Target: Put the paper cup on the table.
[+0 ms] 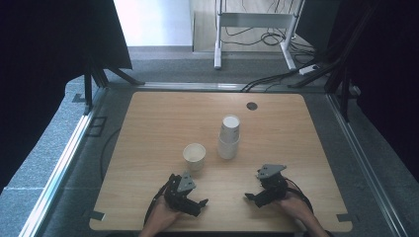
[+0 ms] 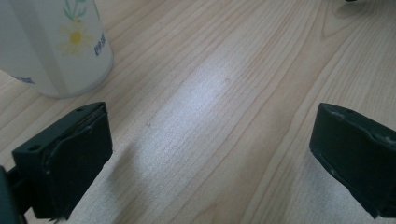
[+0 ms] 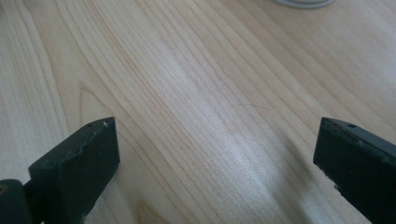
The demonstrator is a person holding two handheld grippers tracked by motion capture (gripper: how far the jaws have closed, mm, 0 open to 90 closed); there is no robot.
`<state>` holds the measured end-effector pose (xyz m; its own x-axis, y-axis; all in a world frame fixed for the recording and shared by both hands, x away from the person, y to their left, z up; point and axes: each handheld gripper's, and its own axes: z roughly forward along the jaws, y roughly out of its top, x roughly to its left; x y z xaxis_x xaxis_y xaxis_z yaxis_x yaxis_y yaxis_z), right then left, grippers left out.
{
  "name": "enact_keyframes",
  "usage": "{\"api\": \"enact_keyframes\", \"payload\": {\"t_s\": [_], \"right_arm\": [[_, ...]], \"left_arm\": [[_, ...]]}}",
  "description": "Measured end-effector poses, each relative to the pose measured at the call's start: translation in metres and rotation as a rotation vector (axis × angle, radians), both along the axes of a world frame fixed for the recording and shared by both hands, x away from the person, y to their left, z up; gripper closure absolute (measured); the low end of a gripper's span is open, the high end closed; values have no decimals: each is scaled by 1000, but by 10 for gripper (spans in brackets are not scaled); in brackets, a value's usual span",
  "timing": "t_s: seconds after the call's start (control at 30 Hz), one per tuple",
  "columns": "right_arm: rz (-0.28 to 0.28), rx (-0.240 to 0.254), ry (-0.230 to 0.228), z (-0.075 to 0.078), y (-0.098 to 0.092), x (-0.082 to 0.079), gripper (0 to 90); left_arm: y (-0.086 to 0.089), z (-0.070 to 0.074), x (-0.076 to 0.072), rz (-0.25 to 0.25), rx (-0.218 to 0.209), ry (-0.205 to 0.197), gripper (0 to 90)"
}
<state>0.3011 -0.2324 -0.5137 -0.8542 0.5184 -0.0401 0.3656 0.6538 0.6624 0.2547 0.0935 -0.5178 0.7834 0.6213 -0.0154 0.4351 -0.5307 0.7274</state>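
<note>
A single white paper cup [image 1: 194, 154] stands upright on the wooden table [image 1: 158, 123], just left of centre. To its right, a stack of white paper cups [image 1: 229, 137] rises taller. My left gripper [image 1: 198, 206] lies low near the front edge, below the single cup, jaws wide apart and empty. In the left gripper view that cup [image 2: 60, 42] shows a daisy print at upper left, beyond the open left gripper [image 2: 210, 154]. My right gripper [image 1: 253, 198] rests at front right, open and empty. In the right gripper view the right gripper [image 3: 215, 158] spans bare wood, with a cup base [image 3: 303, 2] at the top edge.
A small dark round hole [image 1: 252, 105] marks the table's far side. Beyond the table stand white desk legs [image 1: 217, 44] and floor cables [image 1: 276, 79]. Black curtains [image 1: 49, 44] flank both sides. Bare wood lies between the grippers and the cups.
</note>
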Motion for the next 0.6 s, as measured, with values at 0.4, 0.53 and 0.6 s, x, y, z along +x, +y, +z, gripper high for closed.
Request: {"api": "enact_keyframes", "payload": {"t_s": [0.4,0.53,0.6], "right_arm": [[-10,62,16,-7,-3,2,0],[-8,61,16,-7,-3,2,0],[-7,61,16,-7,-3,3,0]], "left_arm": [[-6,-3,4,10,64,68,0],[-7,-3,3,20,65,67,0],[-7,-3,2,29,63,67,0]]}}
